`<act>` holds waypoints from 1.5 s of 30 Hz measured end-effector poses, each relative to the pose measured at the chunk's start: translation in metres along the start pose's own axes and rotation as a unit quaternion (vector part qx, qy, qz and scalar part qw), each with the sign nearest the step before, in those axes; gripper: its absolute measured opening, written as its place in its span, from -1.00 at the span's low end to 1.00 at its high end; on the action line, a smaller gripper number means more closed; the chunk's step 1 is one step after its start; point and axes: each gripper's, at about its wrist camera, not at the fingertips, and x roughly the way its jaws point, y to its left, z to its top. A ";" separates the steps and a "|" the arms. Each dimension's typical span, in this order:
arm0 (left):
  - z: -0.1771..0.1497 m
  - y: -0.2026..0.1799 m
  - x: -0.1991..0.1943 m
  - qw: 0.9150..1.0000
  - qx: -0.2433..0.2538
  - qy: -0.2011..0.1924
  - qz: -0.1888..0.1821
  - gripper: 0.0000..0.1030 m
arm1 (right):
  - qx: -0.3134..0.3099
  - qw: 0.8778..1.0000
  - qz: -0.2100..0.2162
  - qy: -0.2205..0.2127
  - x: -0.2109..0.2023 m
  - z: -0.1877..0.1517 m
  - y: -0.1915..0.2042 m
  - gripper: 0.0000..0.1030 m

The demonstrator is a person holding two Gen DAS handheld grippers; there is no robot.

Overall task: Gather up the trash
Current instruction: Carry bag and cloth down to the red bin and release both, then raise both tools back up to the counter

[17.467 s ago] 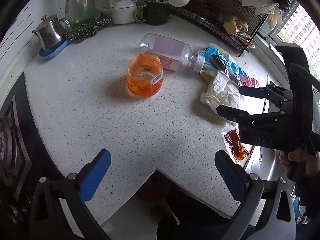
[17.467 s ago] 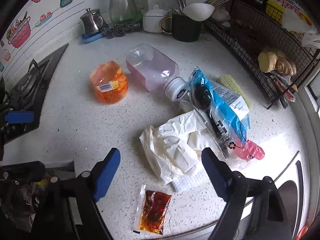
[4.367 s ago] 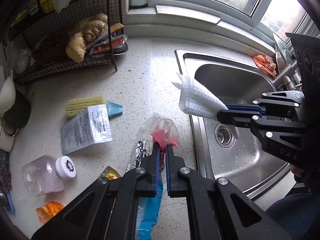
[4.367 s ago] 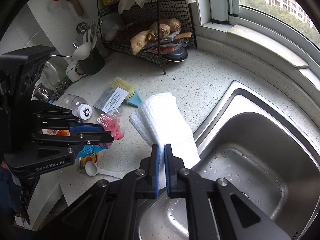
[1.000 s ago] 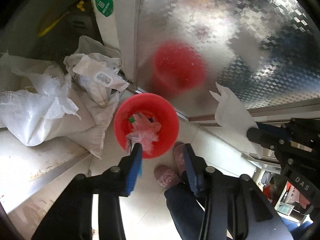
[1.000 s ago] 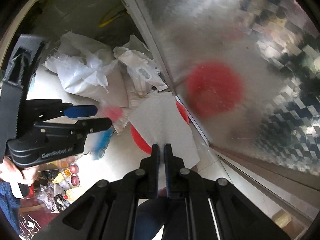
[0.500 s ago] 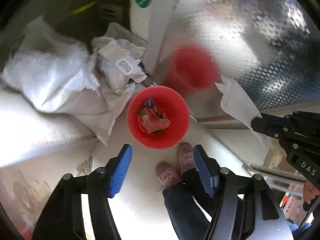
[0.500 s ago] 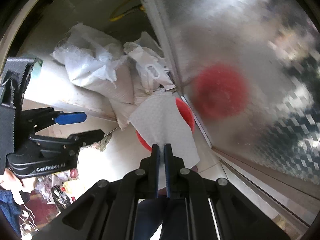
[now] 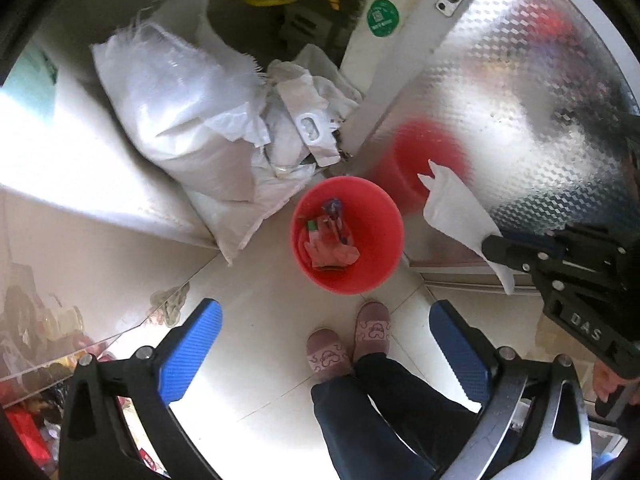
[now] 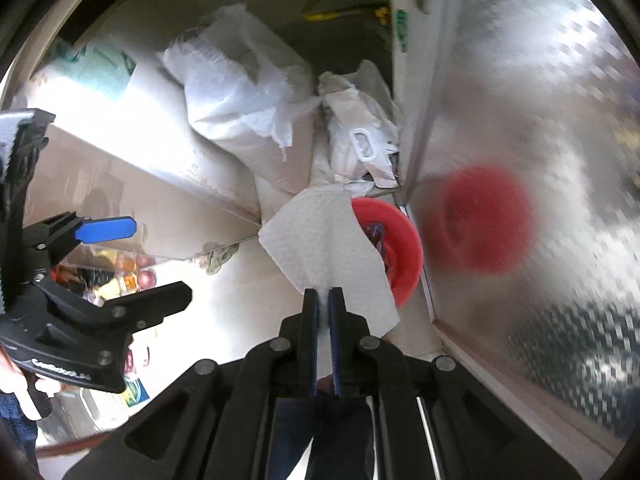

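one red bucket [image 9: 384,216], two slippers [image 9: 328,354], one paper towel [image 10: 328,248]

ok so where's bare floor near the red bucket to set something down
Bare tile lies left of the red bucket, below the white sacks, and in front of it beside the slippers. It is crowded behind the bucket, where sacks fill the corner by the metal door.

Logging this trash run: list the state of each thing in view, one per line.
Left tongs: open, empty; jaws have just been opening.
Right tongs: shut on the paper towel.
Red bucket: upright on the floor, holding pink wrapper trash.
White sacks: slumped beside the bucket.
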 end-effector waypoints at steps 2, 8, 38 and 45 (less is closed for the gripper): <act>-0.005 0.004 0.000 1.000 -0.006 0.000 0.006 1.00 | -0.014 1.000 -0.003 0.005 0.006 0.000 0.003 -0.90; -0.017 0.013 0.002 1.000 -0.026 -0.003 0.006 1.00 | -0.046 0.999 -0.009 0.014 0.020 -0.002 0.013 -0.90; -0.044 -0.008 -0.229 0.993 0.022 -0.118 0.009 1.00 | -0.030 0.993 -0.061 -0.096 -0.189 -0.010 0.081 0.99; -0.026 -0.035 -0.312 0.983 0.057 -0.171 -0.019 1.00 | -0.020 0.980 -0.086 -0.178 -0.295 -0.010 0.094 0.99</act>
